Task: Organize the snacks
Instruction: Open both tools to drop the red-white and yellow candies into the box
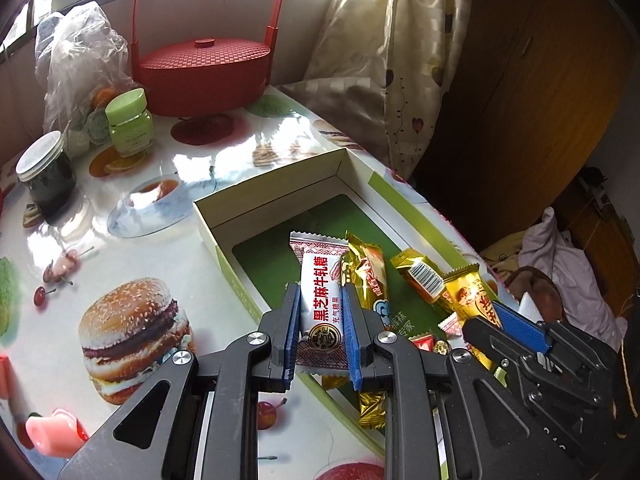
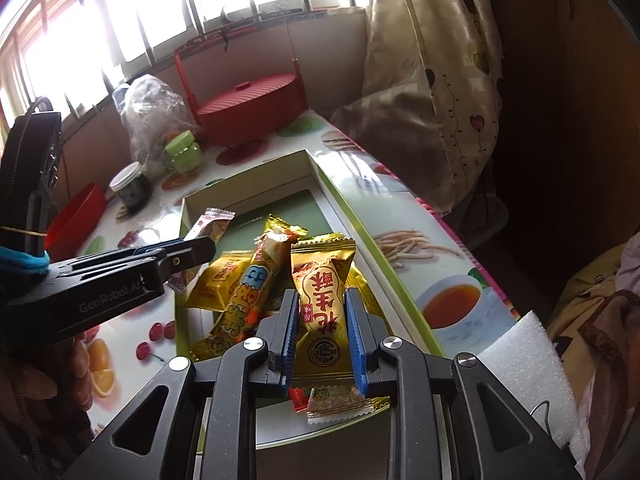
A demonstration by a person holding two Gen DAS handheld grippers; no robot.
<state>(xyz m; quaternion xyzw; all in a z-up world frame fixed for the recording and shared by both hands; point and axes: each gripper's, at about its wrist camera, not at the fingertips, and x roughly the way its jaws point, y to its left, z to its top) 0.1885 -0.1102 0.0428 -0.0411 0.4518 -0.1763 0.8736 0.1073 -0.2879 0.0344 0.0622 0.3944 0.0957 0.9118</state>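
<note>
Both grippers clamp wrapped snacks over the open box (image 1: 276, 184)

A glossy food-print tablecloth (image 1: 132, 240) covers the table; left of the box a dark jar (image 1: 46, 176), behind it a red basket (image 1: 208, 68). The left gripper (image 1: 320, 292) pinches a white nougat bar (image 1: 320, 300); the right gripper (image 2: 322, 298) squeezes a gold peanut candy (image 2: 322, 292) above the box

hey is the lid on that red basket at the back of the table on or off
On. The red basket at the table's far end has its woven-pattern lid seated flat across the rim, knob on top, under the upright handle.
</note>
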